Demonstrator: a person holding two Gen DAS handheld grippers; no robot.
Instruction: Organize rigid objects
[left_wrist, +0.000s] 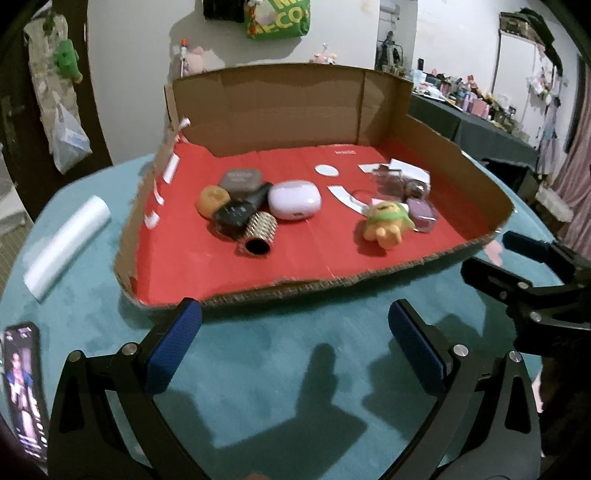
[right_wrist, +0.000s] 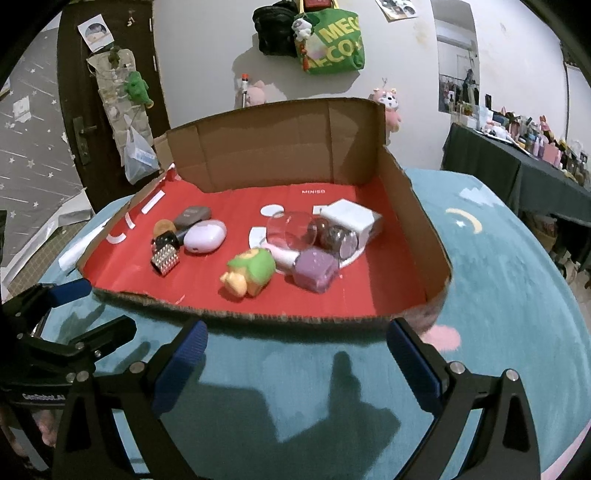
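Observation:
A shallow cardboard box with a red floor (left_wrist: 325, 258) (right_wrist: 388, 280) sits on the teal table. On its left lie a pale lilac case (left_wrist: 294, 201) (right_wrist: 205, 236), a grey case (left_wrist: 240, 180), an orange piece (left_wrist: 213, 198), a black block (left_wrist: 233, 216) and a studded tube (left_wrist: 258, 232) (right_wrist: 165, 259). On its right lie a yellow-green toy (left_wrist: 388, 223) (right_wrist: 251, 271), a purple block (right_wrist: 317, 269), a clear dome (right_wrist: 291, 229) and a white cube (right_wrist: 351, 218). My left gripper (left_wrist: 293, 325) and right gripper (right_wrist: 295, 345) are open and empty, just before the box's front edge.
A white roll (left_wrist: 66, 245) lies on the table left of the box. A phone (left_wrist: 24, 387) lies at the near left. The right gripper shows at the left wrist view's right edge (left_wrist: 535, 280). A dark table with clutter (right_wrist: 524, 155) stands behind right.

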